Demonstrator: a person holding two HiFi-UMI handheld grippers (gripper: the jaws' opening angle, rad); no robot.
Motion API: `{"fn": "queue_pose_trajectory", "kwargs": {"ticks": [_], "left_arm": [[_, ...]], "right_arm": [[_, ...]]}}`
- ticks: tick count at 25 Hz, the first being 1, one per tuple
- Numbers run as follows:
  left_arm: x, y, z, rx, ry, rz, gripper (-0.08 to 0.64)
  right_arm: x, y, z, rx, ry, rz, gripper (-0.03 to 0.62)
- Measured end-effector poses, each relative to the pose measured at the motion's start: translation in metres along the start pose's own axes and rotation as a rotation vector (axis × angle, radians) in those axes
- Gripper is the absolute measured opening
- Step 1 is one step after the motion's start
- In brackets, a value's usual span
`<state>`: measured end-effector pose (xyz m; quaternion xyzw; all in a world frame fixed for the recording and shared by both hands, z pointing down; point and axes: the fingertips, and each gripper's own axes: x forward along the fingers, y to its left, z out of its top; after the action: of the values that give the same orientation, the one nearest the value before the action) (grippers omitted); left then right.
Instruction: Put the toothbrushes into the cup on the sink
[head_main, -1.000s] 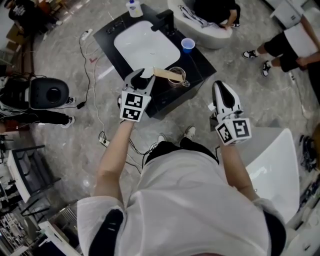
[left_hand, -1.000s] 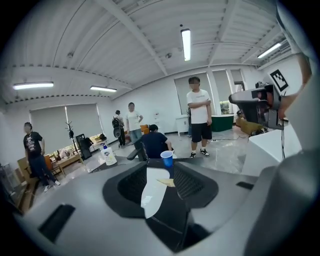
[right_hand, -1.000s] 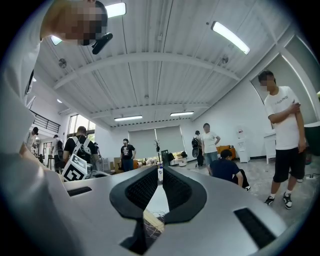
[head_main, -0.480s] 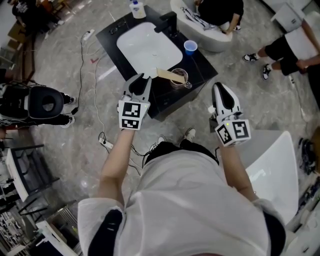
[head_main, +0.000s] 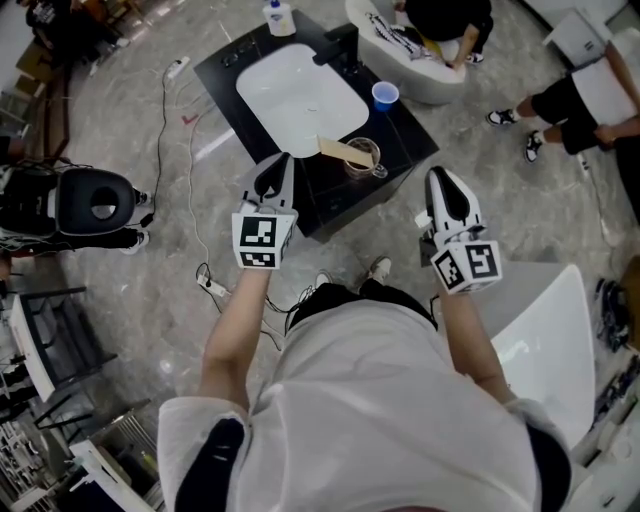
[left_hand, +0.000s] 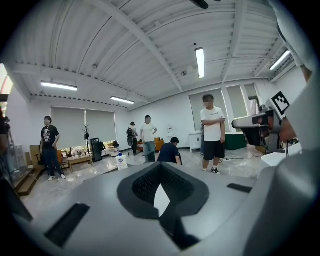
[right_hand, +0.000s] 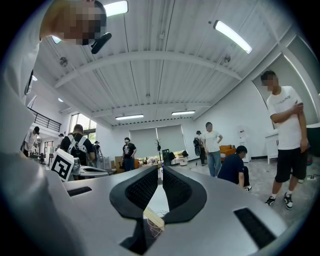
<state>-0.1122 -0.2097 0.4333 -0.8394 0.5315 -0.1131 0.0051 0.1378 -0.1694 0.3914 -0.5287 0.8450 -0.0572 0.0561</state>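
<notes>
A wooden toothbrush (head_main: 335, 150) leans in the glass cup (head_main: 362, 160), which stands on the black sink counter (head_main: 410, 135) just right of the white basin (head_main: 300, 95). My left gripper (head_main: 283, 162) hovers at the counter's near edge, left of the cup and apart from the toothbrush. Its jaws have just been closing with nothing between them and now stand shut (left_hand: 160, 169). My right gripper (head_main: 446, 178) hangs over the floor to the right of the counter, jaws together (right_hand: 160, 174). A small pale wooden bit (right_hand: 154, 218) shows low in its slit; I cannot tell what it is.
A blue cup (head_main: 385, 95), a black faucet (head_main: 335, 45) and a white bottle (head_main: 278, 16) also stand on the counter. A black seat (head_main: 95, 200) and cables (head_main: 190, 150) lie on the floor at left. A white tub (head_main: 550, 340) is at right; several people stand around.
The left gripper has drawn back from the toothbrush's free end toward the counter's near edge, and its jaws went from open to shut. The toothbrush stays in the cup. The right gripper has kept still.
</notes>
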Motion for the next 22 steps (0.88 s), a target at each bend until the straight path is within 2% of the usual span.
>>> {"fn": "queue_pose_trajectory", "kwargs": {"ticks": [15, 22], "left_arm": [[-0.026, 0.002, -0.004, -0.257, -0.044, 0.028, 0.003], [-0.035, 0.01, -0.014, -0.265, -0.045, 0.054, 0.003]], "right_arm": [[0.009, -0.003, -0.007, 0.012, 0.022, 0.0, 0.054], [0.015, -0.006, -0.01, 0.017, 0.023, 0.002, 0.054]]}}
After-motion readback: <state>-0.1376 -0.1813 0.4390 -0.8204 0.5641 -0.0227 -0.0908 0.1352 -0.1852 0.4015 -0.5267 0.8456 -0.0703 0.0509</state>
